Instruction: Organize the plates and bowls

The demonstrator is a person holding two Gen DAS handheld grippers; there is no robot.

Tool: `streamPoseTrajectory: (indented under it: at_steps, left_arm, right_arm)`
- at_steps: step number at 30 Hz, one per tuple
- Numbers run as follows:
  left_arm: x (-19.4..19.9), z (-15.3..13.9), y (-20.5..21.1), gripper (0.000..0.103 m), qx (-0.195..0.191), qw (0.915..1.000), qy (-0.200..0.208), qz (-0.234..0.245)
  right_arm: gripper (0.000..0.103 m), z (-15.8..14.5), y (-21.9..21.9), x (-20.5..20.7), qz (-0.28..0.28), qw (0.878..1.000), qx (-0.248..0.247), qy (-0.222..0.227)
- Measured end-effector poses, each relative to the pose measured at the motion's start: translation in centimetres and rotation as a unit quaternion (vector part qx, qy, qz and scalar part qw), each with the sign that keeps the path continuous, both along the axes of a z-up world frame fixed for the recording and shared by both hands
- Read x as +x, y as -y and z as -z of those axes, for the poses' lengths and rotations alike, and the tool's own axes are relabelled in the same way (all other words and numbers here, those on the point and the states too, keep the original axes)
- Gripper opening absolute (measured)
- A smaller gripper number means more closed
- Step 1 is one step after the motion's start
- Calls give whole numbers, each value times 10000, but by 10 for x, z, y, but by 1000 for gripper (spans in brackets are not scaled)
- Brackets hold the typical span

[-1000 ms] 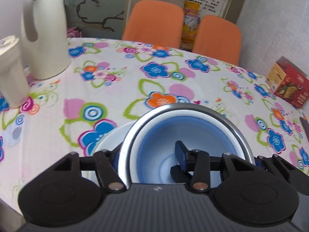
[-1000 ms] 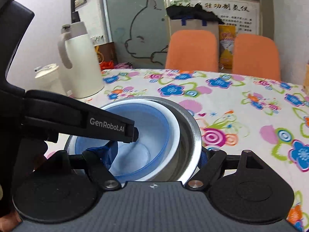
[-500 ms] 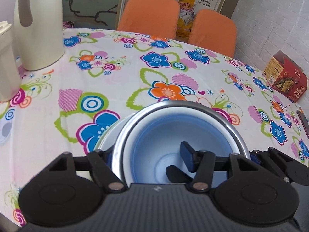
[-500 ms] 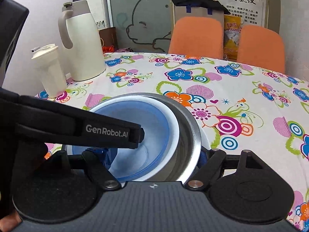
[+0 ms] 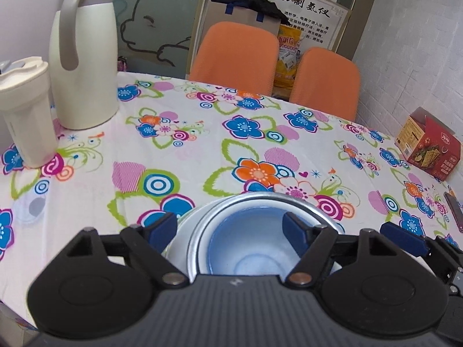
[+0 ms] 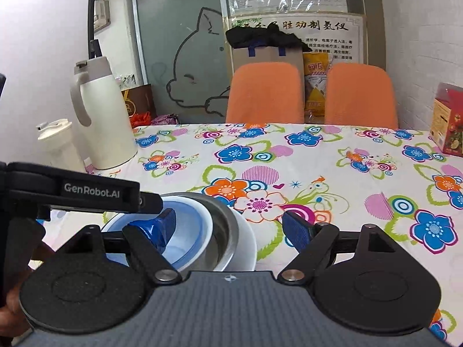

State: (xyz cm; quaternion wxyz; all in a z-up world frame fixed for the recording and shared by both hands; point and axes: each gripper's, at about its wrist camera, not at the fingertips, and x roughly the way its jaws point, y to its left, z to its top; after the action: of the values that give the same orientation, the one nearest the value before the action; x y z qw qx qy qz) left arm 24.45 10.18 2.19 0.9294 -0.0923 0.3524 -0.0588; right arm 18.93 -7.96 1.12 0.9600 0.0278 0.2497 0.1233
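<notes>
From my left wrist camera I see the left tool [image 5: 230, 230] spread open over a nested stack at the near edge of the counter [image 5: 202, 156]: a blue bowl [image 5: 251, 248] sits inside a steel bowl [image 5: 260, 199], which rests in a white bowl [image 5: 181, 243]. One blue pad [image 5: 162, 228] hangs to the left of the stack, over the white rim, and the other [image 5: 295, 228] sits above the inside of the steel bowl; neither is pressing on anything I can make out. On the right wrist camera the right tool [image 6: 228, 228] is also open, its left pad [image 6: 156, 228] hanging over the blue bowl [image 6: 185, 231] and its right pad [image 6: 295, 231] out beyond the white bowl [image 6: 246, 243], clear of the steel bowl [image 6: 222, 222]. The black arm of the left tool [image 6: 86, 192] crosses that view from the left. Far left on the counter stand a cream jug [image 5: 84, 69] and a cream tumbler [image 5: 24, 110] just beside it; a red carton [image 5: 428, 144] lies at the far right. Two orange chairs [image 5: 234, 55] stand behind the flowered cloth.
</notes>
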Motion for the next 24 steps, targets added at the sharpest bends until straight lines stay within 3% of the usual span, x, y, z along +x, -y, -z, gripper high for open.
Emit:
streamPoseTrajectory:
  at_steps: [10,17,24]
  left_arm:
    - [-67,-10,24,74,32,9995,299,47]
    - [-125,-10,38,74,193,9962,832,-152]
    - [-167,22,56,74,636,9958,626,-193]
  right_arm:
    - [68,-8,23,-57,189,9994,125,264]
    - [68,-6,40,-103,342,9978,164,548]
    - [68,10,65,-144,756,9940,418,672]
